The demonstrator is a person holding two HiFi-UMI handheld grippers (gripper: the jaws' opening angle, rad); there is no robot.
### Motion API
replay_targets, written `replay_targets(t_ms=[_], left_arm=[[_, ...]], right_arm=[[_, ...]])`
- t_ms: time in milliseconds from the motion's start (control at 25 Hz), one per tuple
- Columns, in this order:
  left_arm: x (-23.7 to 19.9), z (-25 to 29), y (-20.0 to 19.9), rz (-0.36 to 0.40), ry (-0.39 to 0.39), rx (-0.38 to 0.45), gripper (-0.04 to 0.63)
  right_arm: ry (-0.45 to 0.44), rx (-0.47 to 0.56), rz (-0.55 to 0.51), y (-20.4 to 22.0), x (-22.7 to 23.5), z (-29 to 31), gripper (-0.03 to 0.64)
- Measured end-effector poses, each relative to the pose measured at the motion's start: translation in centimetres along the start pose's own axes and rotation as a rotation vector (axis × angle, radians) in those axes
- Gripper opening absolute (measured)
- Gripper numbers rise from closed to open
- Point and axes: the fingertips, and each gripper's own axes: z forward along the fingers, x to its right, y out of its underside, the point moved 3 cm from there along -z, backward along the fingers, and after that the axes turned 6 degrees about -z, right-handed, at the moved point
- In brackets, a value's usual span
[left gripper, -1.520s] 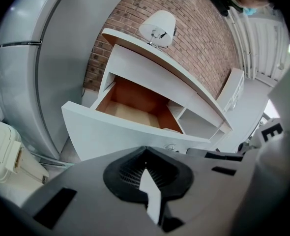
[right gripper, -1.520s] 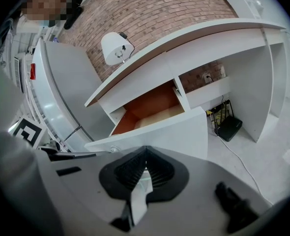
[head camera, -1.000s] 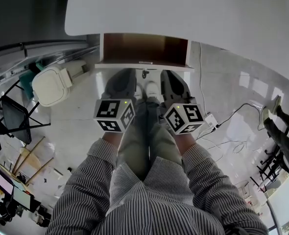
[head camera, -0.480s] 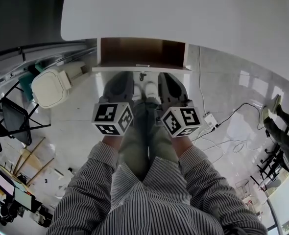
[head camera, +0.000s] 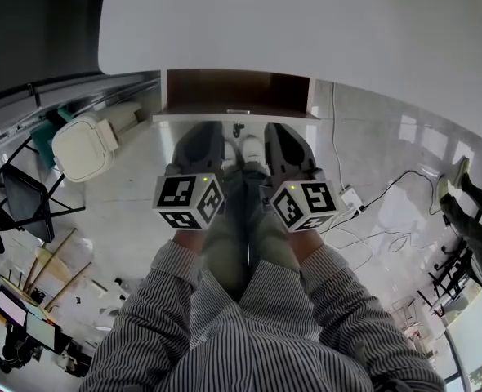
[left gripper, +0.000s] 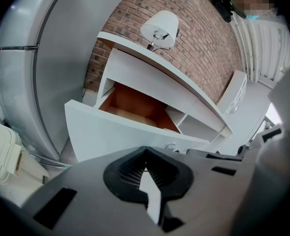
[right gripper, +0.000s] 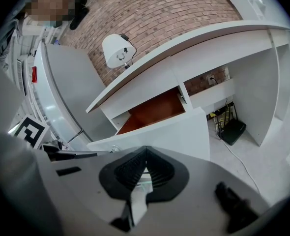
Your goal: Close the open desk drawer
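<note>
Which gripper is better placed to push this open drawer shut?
Left, narrowly: the left gripper faces the drawer front nearer its middle lock. The right gripper sits slightly further off-centre. Both shut.

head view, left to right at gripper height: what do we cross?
white lidded bin → left gripper → right gripper → white box on the floor cable → another person's legs at the right edge
</note>
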Motion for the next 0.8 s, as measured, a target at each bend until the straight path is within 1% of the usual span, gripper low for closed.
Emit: replay_targets(t_ms=[280,800], left_arm=[[0.0,0.5,-0.7,-0.021,-0.008,0.006,0.012],[-0.3,1.6,-1.8,-0.011,0.003,0.007,0.011]], right_arm=[[0.018,0.000,0.009,-0.7,0.1,0.7,0.017],[0.023,0.017,0.016,-1.5,0.5,2.0,0.017]])
